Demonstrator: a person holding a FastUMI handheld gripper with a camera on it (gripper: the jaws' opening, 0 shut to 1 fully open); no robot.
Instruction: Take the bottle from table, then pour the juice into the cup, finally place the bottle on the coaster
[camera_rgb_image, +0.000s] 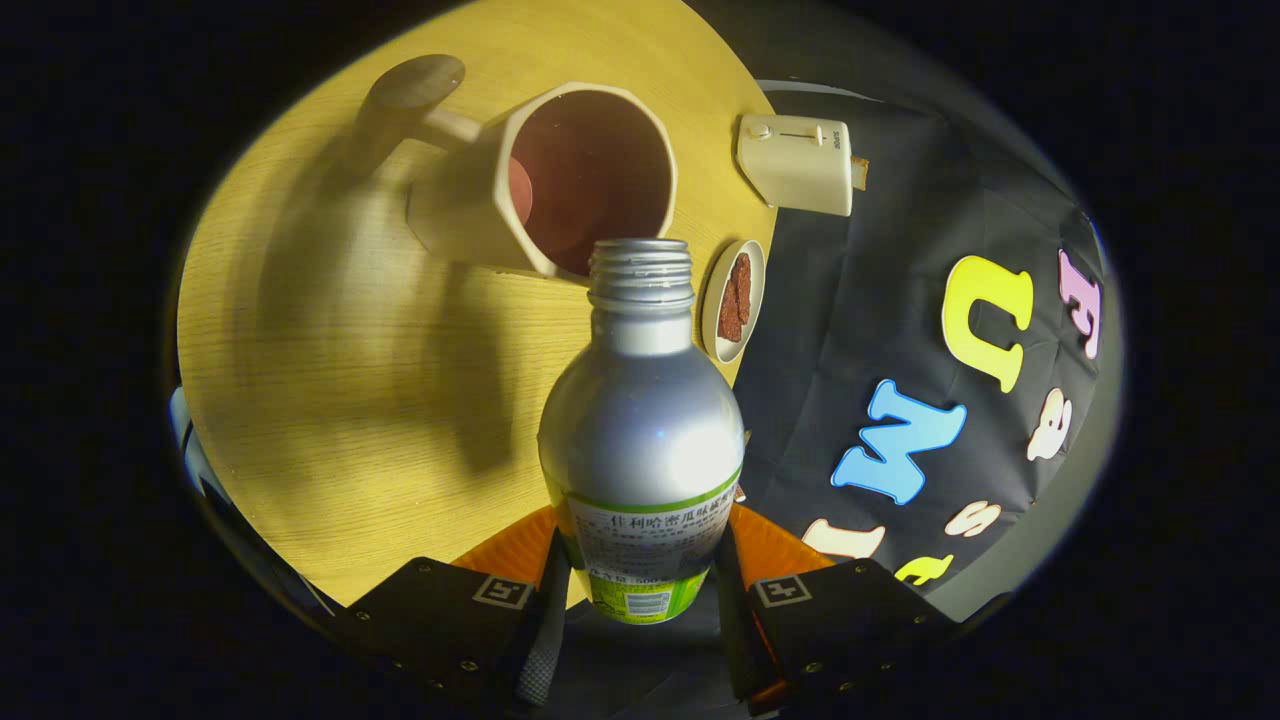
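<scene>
While your fingers (640, 590) clamp the lower body of the bottle (640, 440) from both sides, one pressing in at each flank of the label band, the silver bottle runs straight ahead of you with its threaded neck pointing away. You have it uncapped, the open mouth sitting right at the near rim of the cup (560, 180), just overlapping that rim from this angle; whether they touch, you can't tell from here. That cup is a pale, faceted mug with a dark reddish inside, and it appears tipped in this view so its opening faces you, with its handle sticking out on the far side. Whether any juice is flowing, you can't make out. Everything rests on a round, light wood counter (330, 400), and the bottle and cup throw long shadows across the grain. Just to the right of the bottle's neck, near the counter's edge, you've got a small round dish (733, 300) holding something dark brown and rough. Beyond that dish, at the counter's far right edge, sits a cream-coloured boxy appliance (797, 162) with a slider on its face, with a bit of something brown poking out on its right side. Your grip sits low on the bottle, with the shoulder and neck well clear ahead of the fingers.
</scene>
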